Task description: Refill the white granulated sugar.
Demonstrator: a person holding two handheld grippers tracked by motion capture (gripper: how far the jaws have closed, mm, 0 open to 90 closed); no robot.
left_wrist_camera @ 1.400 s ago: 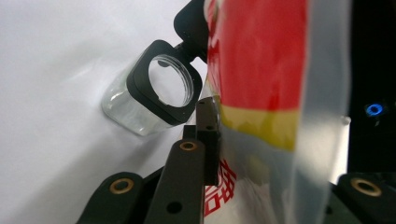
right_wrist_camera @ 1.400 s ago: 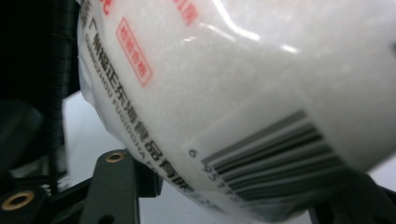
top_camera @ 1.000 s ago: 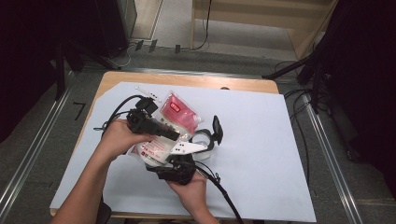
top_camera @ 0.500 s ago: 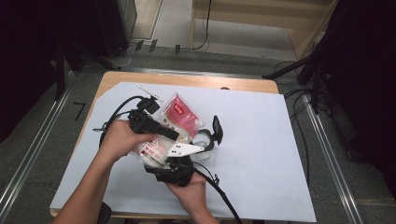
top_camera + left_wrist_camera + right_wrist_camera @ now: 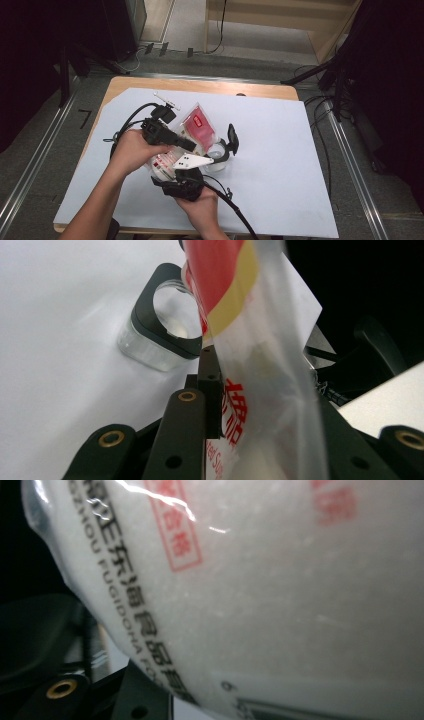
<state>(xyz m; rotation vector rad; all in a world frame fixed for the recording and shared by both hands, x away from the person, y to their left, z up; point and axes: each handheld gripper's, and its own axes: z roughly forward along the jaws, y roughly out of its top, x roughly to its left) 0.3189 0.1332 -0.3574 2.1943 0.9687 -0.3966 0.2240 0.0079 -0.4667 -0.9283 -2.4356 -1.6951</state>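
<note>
A clear plastic bag (image 5: 198, 126) of white grains, printed in red, is held up between both grippers above the white sheet. My left gripper (image 5: 192, 145) pinches the film near the bag's red and yellow top (image 5: 260, 365); its jaws have just been opening a little, with the film still between them. My right gripper (image 5: 172, 172), under its grey plate, is shut on the bag's full lower part (image 5: 280, 580), which presses close against that camera. A clear jar (image 5: 219, 151) with an open black hinged lid stands just right of the bag, its black rim (image 5: 150, 327) beyond the left jaw.
A white sheet (image 5: 280, 165) covers most of the wooden table (image 5: 120, 84). Black cables (image 5: 125, 127) trail from the grippers at left and toward the front edge. A small white object (image 5: 165, 97) lies near the back. Metal rails run along both sides on the floor.
The left gripper and the bag's top have shifted slightly to the right. Both hands stay at about the same spot.
</note>
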